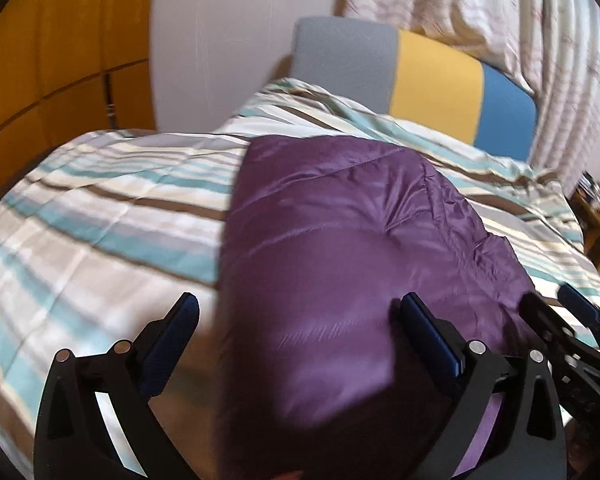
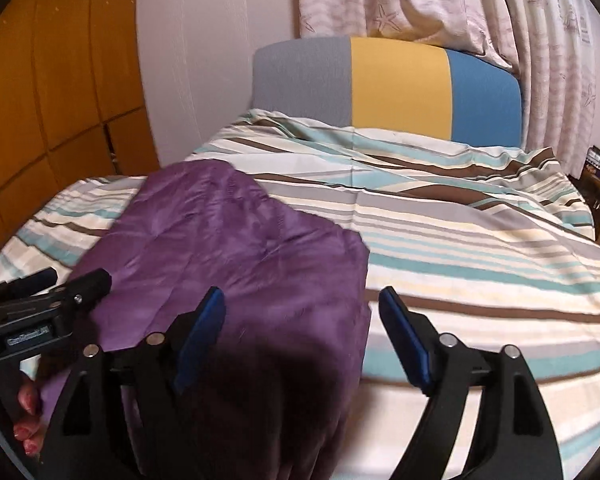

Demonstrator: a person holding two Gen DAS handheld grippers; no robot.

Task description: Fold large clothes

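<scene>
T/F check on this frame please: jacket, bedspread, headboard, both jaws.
1. The purple quilted jacket lies on the striped bedspread. True.
2. The left gripper is clamped on the jacket. False: its jaws stand wide open, the jacket's edge between them, pads not pressing on it.
3. The headboard has grey, yellow and blue panels. True.
4. The right gripper is shut. False: its jaws are open, with the jacket's right edge in the gap between them.
5. The jacket covers the whole bed. False: striped bedspread shows on both sides of it and beyond it.
</scene>
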